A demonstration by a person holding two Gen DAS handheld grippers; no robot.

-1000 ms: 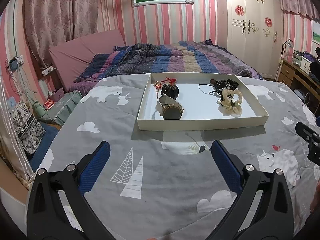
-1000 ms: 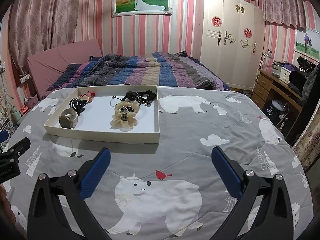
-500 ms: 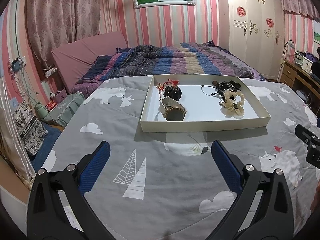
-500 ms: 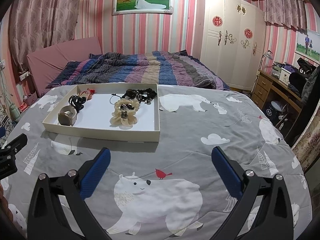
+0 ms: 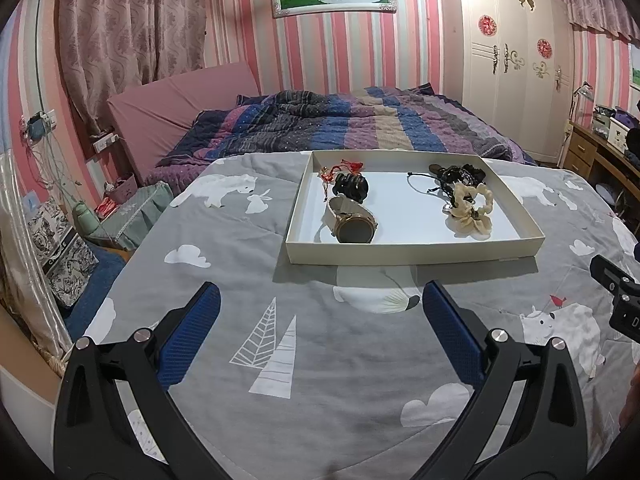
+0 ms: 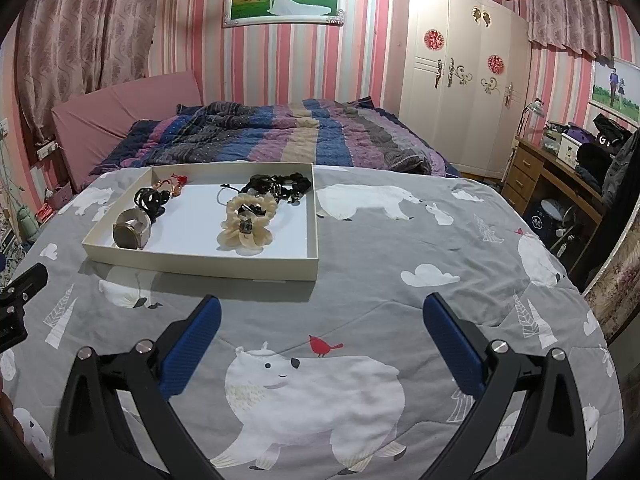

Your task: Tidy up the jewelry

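A shallow white tray (image 5: 412, 252) (image 6: 200, 266) lies on a grey quilt with polar bears. In it are a gold-faced watch (image 5: 354, 228) (image 6: 130, 232), a black bracelet (image 5: 352, 187) (image 6: 150, 198), a red trinket (image 5: 344, 168) (image 6: 176, 182), a cream scrunchie (image 5: 472, 208) (image 6: 248, 220) and a black tangle of bands (image 5: 456, 174) (image 6: 280, 184). My left gripper (image 5: 320, 296) hovers open just short of the tray's near wall. Open too, my right gripper (image 6: 320, 308) hangs over the quilt, to the near right of the tray. Neither holds anything.
Behind the tray lies a striped blanket (image 5: 340, 128) on the bed, with a pink headboard (image 5: 180, 108) on the left. A wardrobe (image 6: 460, 72) and a cluttered desk (image 6: 560, 168) stand to the right. Bags and boxes (image 5: 68, 248) sit on the floor left.
Both grippers have moved a little closer to the tray, so it looks slightly larger. Both stay open, and the items in the tray have not moved.
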